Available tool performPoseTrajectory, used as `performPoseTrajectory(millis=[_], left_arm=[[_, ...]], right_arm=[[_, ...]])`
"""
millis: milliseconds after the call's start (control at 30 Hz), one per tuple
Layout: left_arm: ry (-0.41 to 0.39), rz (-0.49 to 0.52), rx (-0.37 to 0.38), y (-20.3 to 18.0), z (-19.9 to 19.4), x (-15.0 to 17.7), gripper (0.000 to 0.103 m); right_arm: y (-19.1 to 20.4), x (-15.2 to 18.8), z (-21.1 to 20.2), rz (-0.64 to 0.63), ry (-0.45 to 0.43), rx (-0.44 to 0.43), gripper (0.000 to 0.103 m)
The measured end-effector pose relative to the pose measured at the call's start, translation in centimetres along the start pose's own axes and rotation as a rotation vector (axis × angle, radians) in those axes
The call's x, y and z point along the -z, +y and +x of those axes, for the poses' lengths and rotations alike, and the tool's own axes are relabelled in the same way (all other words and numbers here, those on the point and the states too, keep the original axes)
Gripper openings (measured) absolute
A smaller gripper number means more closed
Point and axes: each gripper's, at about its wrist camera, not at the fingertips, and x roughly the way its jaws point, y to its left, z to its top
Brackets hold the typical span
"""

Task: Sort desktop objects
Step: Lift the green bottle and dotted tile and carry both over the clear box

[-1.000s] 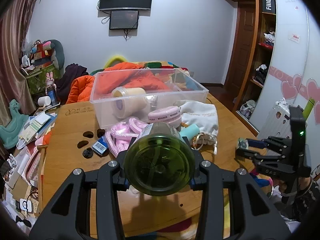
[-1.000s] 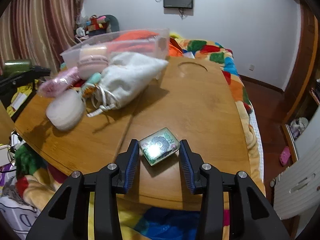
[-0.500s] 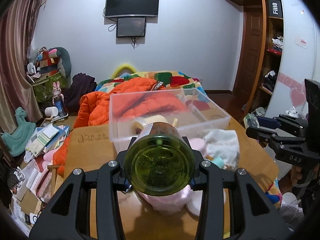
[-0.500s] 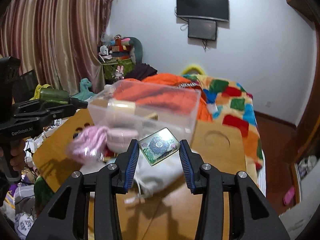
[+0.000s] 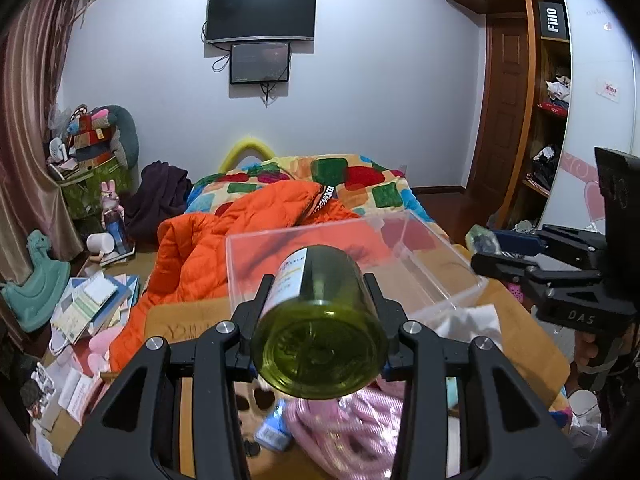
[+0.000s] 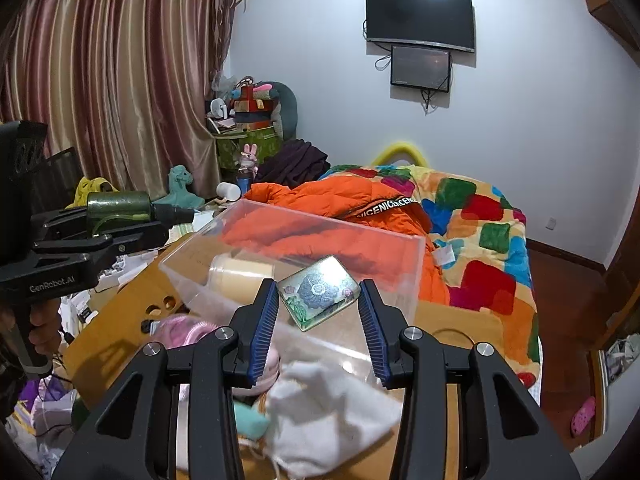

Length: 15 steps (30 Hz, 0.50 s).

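My left gripper (image 5: 320, 300) is shut on a green glass bottle (image 5: 320, 344), held lying along the fingers, raised above the table and near the clear plastic bin (image 5: 436, 256). It also shows in the right wrist view (image 6: 120, 206). My right gripper (image 6: 318, 296) is shut on a small flat tin with a blue flower lid (image 6: 318, 292), held in the air over the bin (image 6: 304, 236). A roll of tape (image 6: 240, 276) lies inside the bin. The right gripper also shows at the right of the left wrist view (image 5: 500, 256).
On the wooden table (image 6: 460, 320) lie a white cloth pouch (image 6: 332, 412), a pink coiled cord (image 5: 352, 428), a pink round case (image 6: 264, 372) and a small blue item (image 5: 272, 428). An orange jacket (image 5: 224, 248) and a bed (image 6: 480, 216) lie behind the bin.
Both grippers have risen and moved forward toward the bin, each keeping its object. The tin went from just above the table's front edge to over the bin.
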Motion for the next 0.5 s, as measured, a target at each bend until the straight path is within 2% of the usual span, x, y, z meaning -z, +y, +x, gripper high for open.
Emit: performPoseTrajectory(millis=[267,400,500], left_arm=[[0.082,-0.017,0.04,0.9,4.4,-1.3,0.041],[0.128,-0.005,0.036,1.1,6.5,-1.6,0.041],[0.164,-0.008,0.045,1.4,7.9,-1.7,0.041]], right_arm=[[-1.2,-1.0,4.1,0.021,0.065,-0.035,0.038],[-1.7,-1.4,6.4,0.012,0.112,-0.044,0.038],[-1.9,-1.7,7.9,-0.013,0.141,-0.02,0.038]])
